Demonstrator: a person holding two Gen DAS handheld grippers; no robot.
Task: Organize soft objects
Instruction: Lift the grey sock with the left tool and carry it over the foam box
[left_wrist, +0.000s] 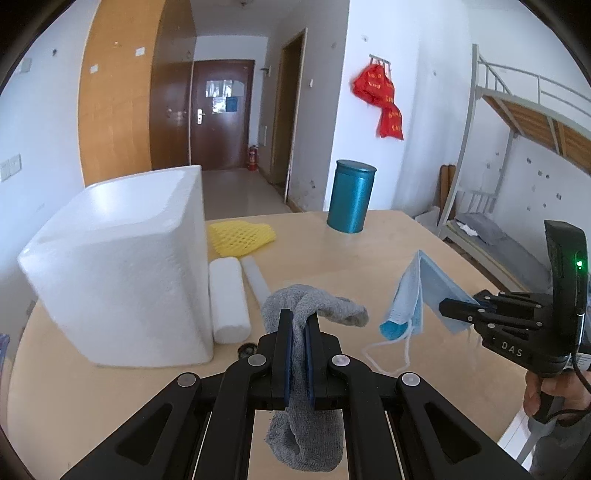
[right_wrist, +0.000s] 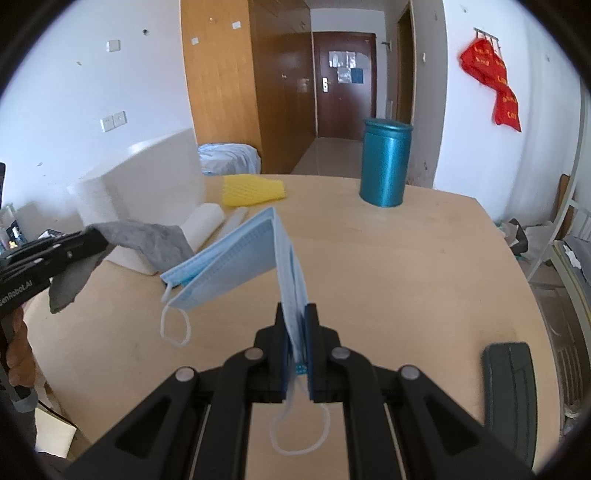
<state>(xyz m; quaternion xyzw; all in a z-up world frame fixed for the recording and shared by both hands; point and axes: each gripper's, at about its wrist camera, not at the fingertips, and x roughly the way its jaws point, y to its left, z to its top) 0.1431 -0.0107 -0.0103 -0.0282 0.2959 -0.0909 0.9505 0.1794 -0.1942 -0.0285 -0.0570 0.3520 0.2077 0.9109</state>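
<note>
The foam box (left_wrist: 122, 266) stands at the tabletop's (left_wrist: 369, 251) left edge, its inside hidden. The left gripper (left_wrist: 299, 325) clamps a sock (left_wrist: 314, 306); the right gripper (right_wrist: 295, 317) clamps a mask (right_wrist: 236, 258), both above the tabletop. Only the right view shows a dark pad (right_wrist: 509, 384) near the right edge.

A fuzzy grey knit sock (left_wrist: 314, 321) and a thin pleated blue face mask (right_wrist: 236, 258) are seen, plus a matte white foam box (left_wrist: 118, 266), shiny teal metal tin (left_wrist: 351, 197) on the smooth pale wood surface (right_wrist: 406, 266).
</note>
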